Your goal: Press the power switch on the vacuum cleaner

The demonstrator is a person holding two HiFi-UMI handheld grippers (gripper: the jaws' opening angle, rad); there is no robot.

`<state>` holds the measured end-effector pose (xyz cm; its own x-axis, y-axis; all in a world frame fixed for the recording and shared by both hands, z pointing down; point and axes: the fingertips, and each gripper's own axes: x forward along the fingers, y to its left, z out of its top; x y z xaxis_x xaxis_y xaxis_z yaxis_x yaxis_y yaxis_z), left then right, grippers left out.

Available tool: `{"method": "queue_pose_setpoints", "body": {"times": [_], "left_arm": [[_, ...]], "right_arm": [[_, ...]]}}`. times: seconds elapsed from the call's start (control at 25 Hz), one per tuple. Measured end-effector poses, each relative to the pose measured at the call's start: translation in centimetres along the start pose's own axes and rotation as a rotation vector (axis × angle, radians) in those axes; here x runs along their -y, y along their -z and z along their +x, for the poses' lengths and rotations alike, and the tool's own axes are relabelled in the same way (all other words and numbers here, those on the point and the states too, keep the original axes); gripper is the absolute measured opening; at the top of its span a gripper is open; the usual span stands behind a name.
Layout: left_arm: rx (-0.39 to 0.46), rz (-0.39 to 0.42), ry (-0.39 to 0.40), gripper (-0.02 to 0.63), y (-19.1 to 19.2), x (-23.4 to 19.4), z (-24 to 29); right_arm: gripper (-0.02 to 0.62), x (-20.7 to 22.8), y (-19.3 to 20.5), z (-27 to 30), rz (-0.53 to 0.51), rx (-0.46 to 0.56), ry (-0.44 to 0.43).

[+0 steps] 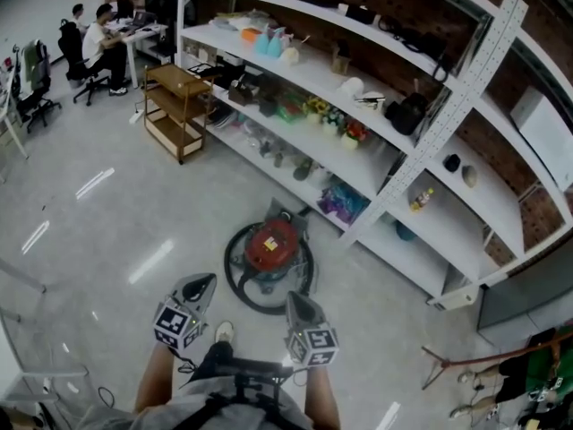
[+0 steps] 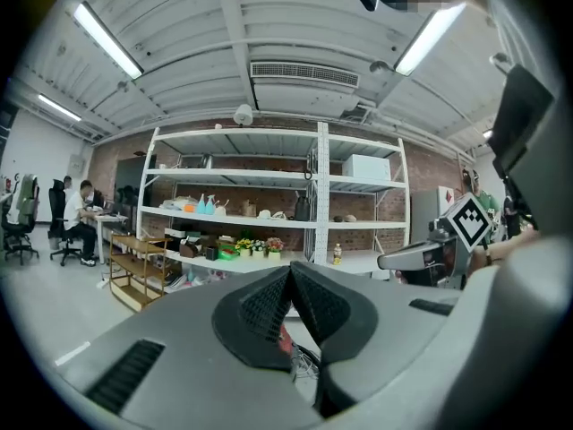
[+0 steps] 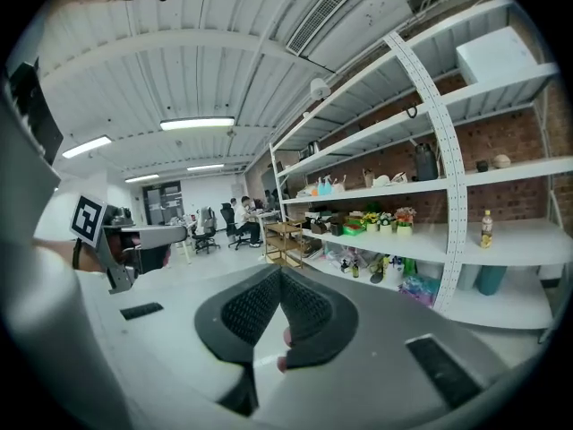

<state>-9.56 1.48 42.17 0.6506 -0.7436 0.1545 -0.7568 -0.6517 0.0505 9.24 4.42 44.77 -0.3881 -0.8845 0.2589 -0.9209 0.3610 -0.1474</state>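
1. While both tongs hover low over the floor (image 1: 107, 231), the vacuum cleaner (image 1: 271, 245) sits on that floor ahead of them, at the foot of the white shelf rack (image 1: 376, 133), its black hose (image 1: 235, 280) looped around it.
2. Left tongs (image 1: 204, 285): clenched on nothing. The left gripper view shows the ribbed pads meeting at the tips, with only a red sliver of the machine far below them.
3. Right tongs (image 1: 297, 301): also pressed together and empty; the right gripper view shows the pads touching at the tips with no object between them.
4. Deciding relation, in the head view: the red body lies at about 1 o'clock from the left tongs and about 11 o'clock from the right tongs, near both but touching neither. The right tongs look the nearer, so I judge them the likelier to do the pressing.
5. Heading of the machine: the red dome is nearly round, but a grey part sticks out at its 1 o'clock side towards the rack, so its long axis seems to run from 7 to 1 o'clock, slanting away from the person.
6. Power switch: too small to pick out on the red top. Closed tips would suit a downward poke once it is found; the hose loop lying between the tongs and the body could get in the way.
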Motion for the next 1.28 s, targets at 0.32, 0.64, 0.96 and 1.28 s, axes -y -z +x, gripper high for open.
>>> {"method": "queue_pose_setpoints", "body": {"times": [0.32, 0.64, 0.96, 1.28], "left_arm": [[-0.028, 0.005, 0.049, 0.008, -0.9, -6.3, 5.5], [-0.068, 0.003, 0.135, 0.008, 0.2, -10.4, 10.8], [-0.121, -0.015, 0.164, 0.008, 2.1, -12.5, 15.8], [-0.171, 0.03, 0.141, 0.008, 7.0, -13.5, 20.1]], "right_arm": [[0.012, 2.2, -1.6, 6.3, 0.011, -0.043, 0.095], [0.012, 4.6, -2.4, 11.4, 0.023, -0.068, 0.185], [0.012, 7.4, -0.7, 16.1, 0.058, -0.118, 0.178], [0.012, 11.3, 4.1, 21.1, 0.07, -0.185, 0.136]]}}
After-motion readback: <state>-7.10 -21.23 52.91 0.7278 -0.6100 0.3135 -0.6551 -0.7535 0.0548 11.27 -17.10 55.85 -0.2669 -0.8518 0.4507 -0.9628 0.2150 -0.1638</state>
